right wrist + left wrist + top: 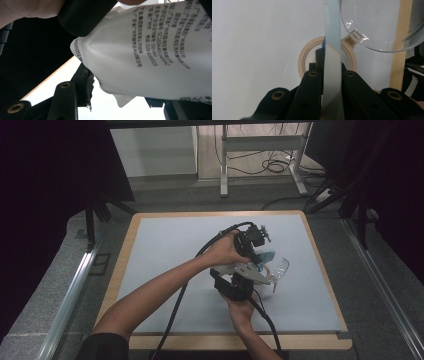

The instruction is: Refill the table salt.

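Pouch (150, 50) is hanging over the table (165, 270), pinched at its blue edge (332, 62) by my left gripper (257, 251), jaws fully closed on it. My right gripper (245, 282) is clamping its white bottom, jaws half apart. Beyond are lying a tape roll (303, 58) and clear bowl (382, 27)

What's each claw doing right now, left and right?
Left claw: closed on the edge of the white pouch.
Right claw: partly closed, gripping the same white pouch.
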Motion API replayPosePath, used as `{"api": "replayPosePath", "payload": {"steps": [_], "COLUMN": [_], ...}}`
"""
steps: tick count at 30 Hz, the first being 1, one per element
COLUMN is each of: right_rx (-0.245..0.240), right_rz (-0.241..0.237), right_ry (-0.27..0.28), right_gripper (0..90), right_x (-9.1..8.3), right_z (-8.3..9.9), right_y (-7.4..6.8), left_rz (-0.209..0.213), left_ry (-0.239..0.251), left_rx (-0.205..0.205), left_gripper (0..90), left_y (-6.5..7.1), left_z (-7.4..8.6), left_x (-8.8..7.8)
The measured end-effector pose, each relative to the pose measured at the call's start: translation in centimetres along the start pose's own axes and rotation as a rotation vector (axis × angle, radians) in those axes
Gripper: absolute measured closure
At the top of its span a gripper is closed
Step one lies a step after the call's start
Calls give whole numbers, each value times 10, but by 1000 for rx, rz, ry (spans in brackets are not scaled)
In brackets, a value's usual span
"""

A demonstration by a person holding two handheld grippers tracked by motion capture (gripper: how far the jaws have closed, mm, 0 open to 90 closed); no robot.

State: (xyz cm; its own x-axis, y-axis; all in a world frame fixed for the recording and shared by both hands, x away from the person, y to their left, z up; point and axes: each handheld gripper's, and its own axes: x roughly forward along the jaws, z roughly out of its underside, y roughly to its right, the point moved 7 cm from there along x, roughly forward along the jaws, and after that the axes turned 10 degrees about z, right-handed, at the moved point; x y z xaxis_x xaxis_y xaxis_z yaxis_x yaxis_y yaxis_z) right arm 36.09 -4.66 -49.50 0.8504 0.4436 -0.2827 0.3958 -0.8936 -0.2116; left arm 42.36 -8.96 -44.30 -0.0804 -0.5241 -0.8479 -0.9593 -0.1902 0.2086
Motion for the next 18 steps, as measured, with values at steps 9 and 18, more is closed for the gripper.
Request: {"api": "replayPosePath", "payload": {"steps": [9, 18], "right_rx": [7, 10], "right_rz": [-1, -4], "right_ry": [0, -1], "right_gripper": [492, 495], "right_x": [1, 1], "right_z": [1, 1], "right_y": [-1, -1], "left_rz": [3, 4], "left_ry": [-6, -8], "left_rx": [1, 4], "left_gripper": [900, 900], "left_y": [-2, -2], "left_z": [1, 1], "left_x": [0, 0]}}
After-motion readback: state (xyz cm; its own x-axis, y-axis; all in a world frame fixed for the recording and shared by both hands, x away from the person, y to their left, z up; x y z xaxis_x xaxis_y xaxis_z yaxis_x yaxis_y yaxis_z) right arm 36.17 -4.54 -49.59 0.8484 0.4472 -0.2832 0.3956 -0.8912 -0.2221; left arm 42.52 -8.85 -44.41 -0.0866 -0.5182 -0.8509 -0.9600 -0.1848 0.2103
